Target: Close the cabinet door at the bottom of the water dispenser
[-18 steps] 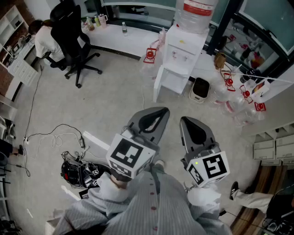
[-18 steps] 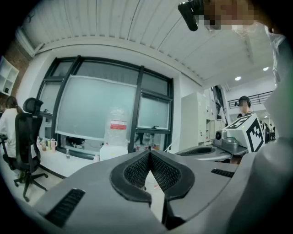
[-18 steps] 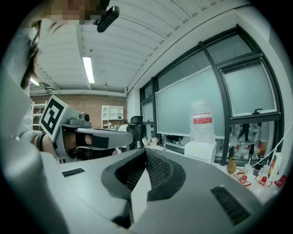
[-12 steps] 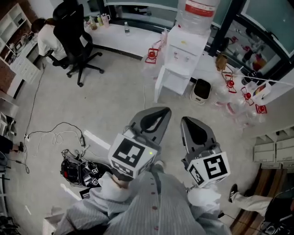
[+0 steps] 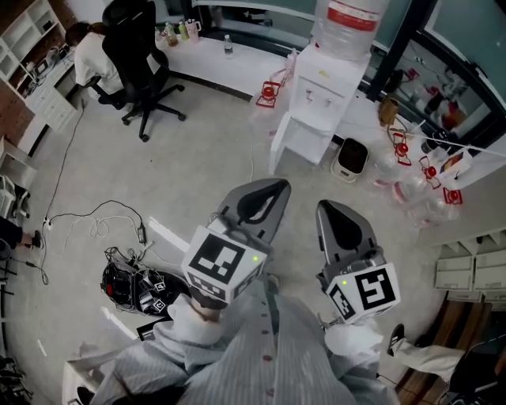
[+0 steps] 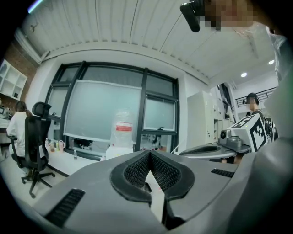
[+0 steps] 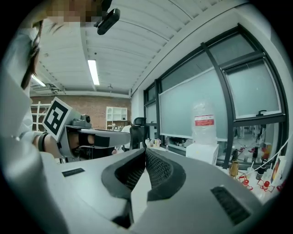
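**Two grippers shut; cabinet door open, well ahead of both**

Water dispenser (image 5: 328, 83): white, clear bottle (image 5: 349, 17) with a red label on top. It stands at the far edge of the floor (image 5: 198, 158), against the white counter (image 5: 229, 67).

Cabinet door (image 5: 277, 146): a white panel at the dispenser's bottom, swung out to the left in the head view and seen nearly edge-on. The compartment beside it is open and white inside. The door lies ahead of both jaw tips and well apart from them, with bare floor between. It is slightly nearer the left gripper's line than the right's. In both gripper views the dispenser's lower part is hidden behind the jaw bodies.

Left gripper (image 5: 278, 187) (image 6: 149, 153): jaws pressed together at the tips, nothing between them.

Right gripper (image 5: 327, 207) (image 7: 145, 151): jaws pressed together, nothing between them. It sits just beside the left gripper, and both point roughly toward the dispenser.

Waste bin (image 5: 351, 158): small, on the floor just right of the dispenser.

Against the earlier frames, the dispenser and surroundings sit slightly further right and lower in the head view. The grippers are in about the same spot, jaws together as before, and the door is as open as it was.
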The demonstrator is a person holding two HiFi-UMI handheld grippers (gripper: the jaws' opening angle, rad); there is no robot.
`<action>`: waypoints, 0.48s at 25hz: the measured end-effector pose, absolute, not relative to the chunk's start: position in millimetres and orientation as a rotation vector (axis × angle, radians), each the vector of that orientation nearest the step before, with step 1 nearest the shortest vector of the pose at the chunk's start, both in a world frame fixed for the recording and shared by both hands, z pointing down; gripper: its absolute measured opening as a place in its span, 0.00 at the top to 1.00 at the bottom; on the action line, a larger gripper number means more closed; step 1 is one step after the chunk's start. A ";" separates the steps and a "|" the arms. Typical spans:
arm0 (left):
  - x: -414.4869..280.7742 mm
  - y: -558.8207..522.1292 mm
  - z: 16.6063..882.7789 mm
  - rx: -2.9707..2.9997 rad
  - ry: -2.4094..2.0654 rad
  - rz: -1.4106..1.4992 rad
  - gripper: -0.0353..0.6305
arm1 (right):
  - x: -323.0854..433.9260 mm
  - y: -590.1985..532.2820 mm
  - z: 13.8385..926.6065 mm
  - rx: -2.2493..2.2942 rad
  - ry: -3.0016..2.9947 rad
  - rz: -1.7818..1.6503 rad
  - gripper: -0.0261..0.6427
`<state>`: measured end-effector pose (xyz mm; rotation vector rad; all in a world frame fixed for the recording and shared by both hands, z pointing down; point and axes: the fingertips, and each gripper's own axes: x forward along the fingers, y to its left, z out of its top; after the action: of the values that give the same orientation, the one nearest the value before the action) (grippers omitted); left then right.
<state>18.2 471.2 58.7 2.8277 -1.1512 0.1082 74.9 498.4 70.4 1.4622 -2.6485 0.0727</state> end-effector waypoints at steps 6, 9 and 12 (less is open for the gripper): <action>10.6 452.8 64.8 2.794 -1.193 0.106 0.93 | 77.6 484.7 78.2 1.451 -2.648 0.095 0.94; 9.6 430.8 67.6 2.794 -1.190 0.103 0.93 | 77.2 464.7 80.7 1.457 -2.640 0.097 0.94; 6.9 400.6 67.9 2.798 -1.178 0.097 0.93 | 74.5 438.1 80.5 1.470 -2.631 0.095 0.94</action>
<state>6.9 400.6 67.9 2.7983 -1.1783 0.0967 74.5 438.1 80.5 1.4698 -2.6306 0.0952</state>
